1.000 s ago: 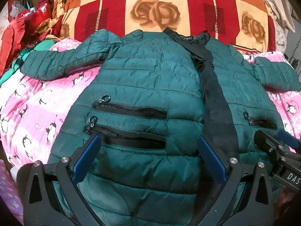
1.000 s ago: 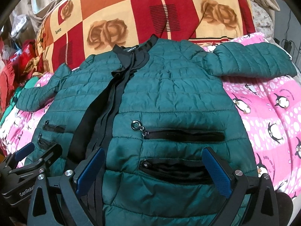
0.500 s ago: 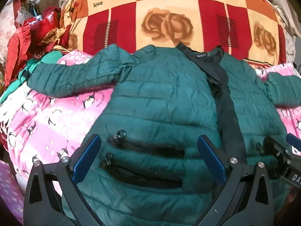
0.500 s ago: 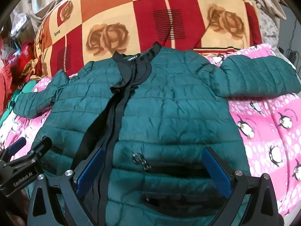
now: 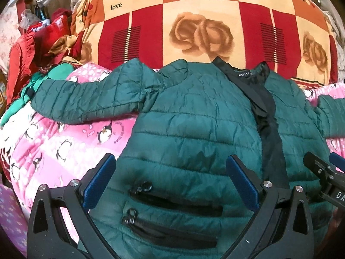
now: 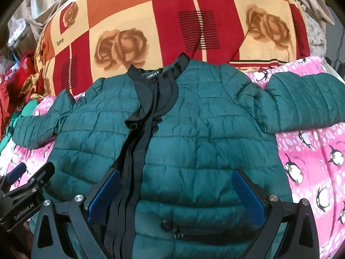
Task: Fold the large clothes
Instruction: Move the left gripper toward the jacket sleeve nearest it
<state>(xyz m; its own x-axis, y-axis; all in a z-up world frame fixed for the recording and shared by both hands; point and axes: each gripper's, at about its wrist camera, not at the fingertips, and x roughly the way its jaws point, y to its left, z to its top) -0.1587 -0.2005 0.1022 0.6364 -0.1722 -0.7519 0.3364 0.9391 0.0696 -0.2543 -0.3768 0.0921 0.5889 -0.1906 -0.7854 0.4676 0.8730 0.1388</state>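
A dark green quilted jacket [image 5: 194, 129] lies face up on a pink penguin blanket [image 5: 54, 142], sleeves spread to both sides, black zip placket down the middle. It also shows in the right wrist view [image 6: 204, 129]. My left gripper [image 5: 170, 181] is open and empty, hovering over the jacket's left front, just above two zip pockets [image 5: 172, 202]. My right gripper [image 6: 175, 192] is open and empty over the right front beside the placket [image 6: 142, 142]. Each gripper shows at the edge of the other's view.
A red, orange and cream rose-patterned blanket [image 5: 204, 26] rises behind the collar. Red and green clothes [image 5: 32, 49] are piled at the far left. The pink blanket [image 6: 312, 161] stretches to the right of the jacket.
Both grippers have moved forward up the jacket from the hem toward the chest. The pockets have slid down toward the fingers. Both stayed open.
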